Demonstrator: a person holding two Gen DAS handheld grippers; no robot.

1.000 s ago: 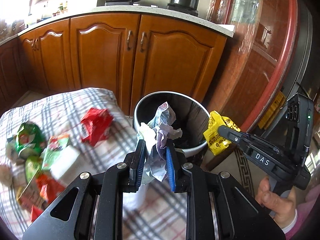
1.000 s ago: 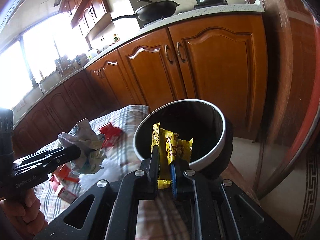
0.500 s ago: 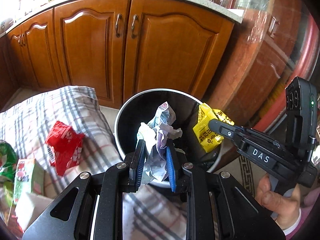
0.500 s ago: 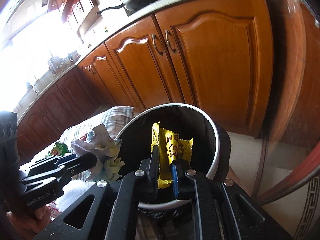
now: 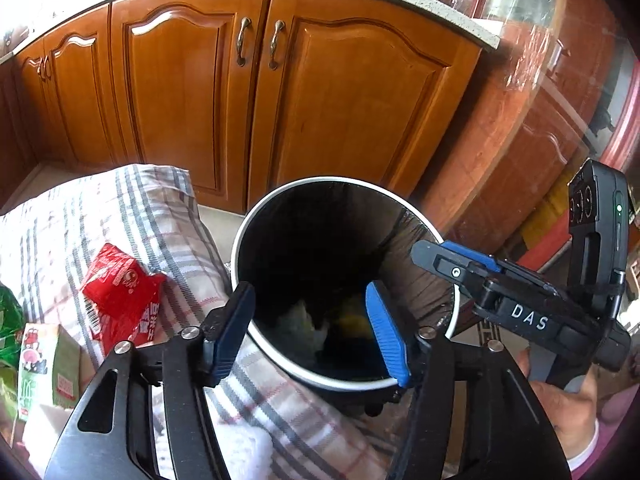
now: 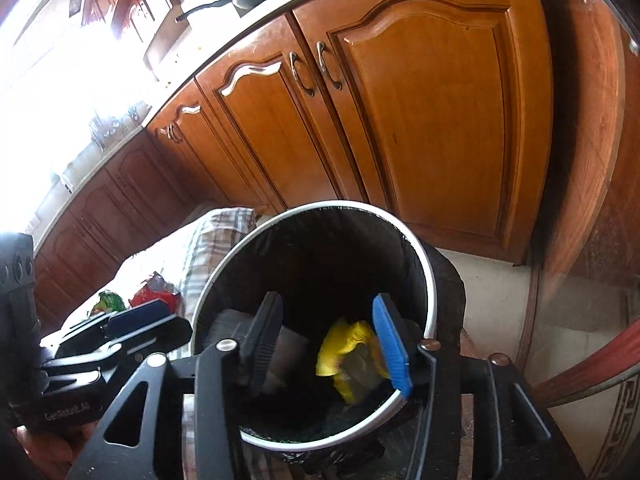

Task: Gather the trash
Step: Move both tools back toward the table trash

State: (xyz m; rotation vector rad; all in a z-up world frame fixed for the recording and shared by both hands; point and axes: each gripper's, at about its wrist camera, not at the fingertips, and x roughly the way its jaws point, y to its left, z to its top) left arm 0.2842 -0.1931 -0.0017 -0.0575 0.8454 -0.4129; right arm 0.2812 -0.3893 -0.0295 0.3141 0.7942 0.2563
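Over the trash bin [image 5: 416, 216]: both my grippers releasing.
Left gripper [image 5: 310, 330] and right gripper [image 6: 334, 344] jaws opening, empty; yellow wrapper [image 6: 340, 346] falls inside; hold until clear.

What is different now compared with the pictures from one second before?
Both grippers let go: the left gripper dropped the crumpled paper and the right gripper the yellow wrapper into the trash bin; their jaws are opening, empty. The red packet stays on the checked cloth.

Both black two-finger tongs tilt downward side by side. The left tongs [image 5: 310, 330] are opening, nothing between them; the right tongs [image 6: 326, 344] are opening too, likewise empty.
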